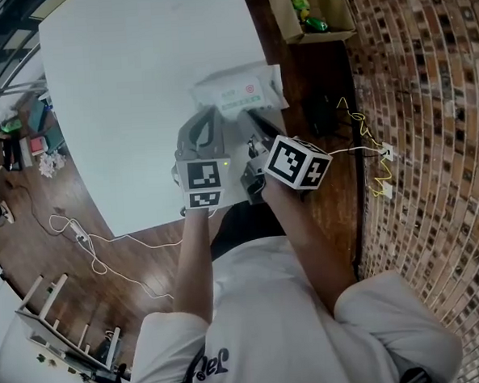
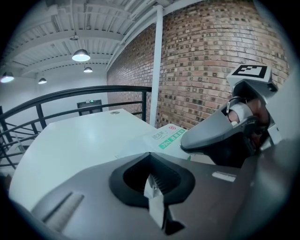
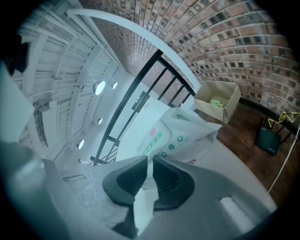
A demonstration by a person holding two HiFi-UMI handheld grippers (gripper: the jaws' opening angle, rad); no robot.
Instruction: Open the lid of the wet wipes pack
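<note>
The white wet wipes pack [image 1: 237, 91] with green print lies at the right edge of the white table [image 1: 127, 80]. My left gripper [image 1: 208, 116] meets its near left end. In the left gripper view the left gripper [image 2: 151, 176] is shut on a thin white flap [image 2: 154, 199] of the pack [image 2: 168, 137]. My right gripper [image 1: 248, 115] comes at the near right side. In the right gripper view the right gripper [image 3: 149, 173] has its jaws closed onto a white edge [image 3: 143, 206] of the pack [image 3: 159, 136]. The right gripper [image 2: 218, 136] shows close beside the left one.
A cardboard box [image 1: 309, 8] with green items stands on the wooden floor by the brick wall, also seen as the box [image 3: 218, 101]. A black device [image 1: 324, 113] and yellow cables [image 1: 366, 142] lie right of the table. A black railing [image 2: 70, 93] runs behind the table.
</note>
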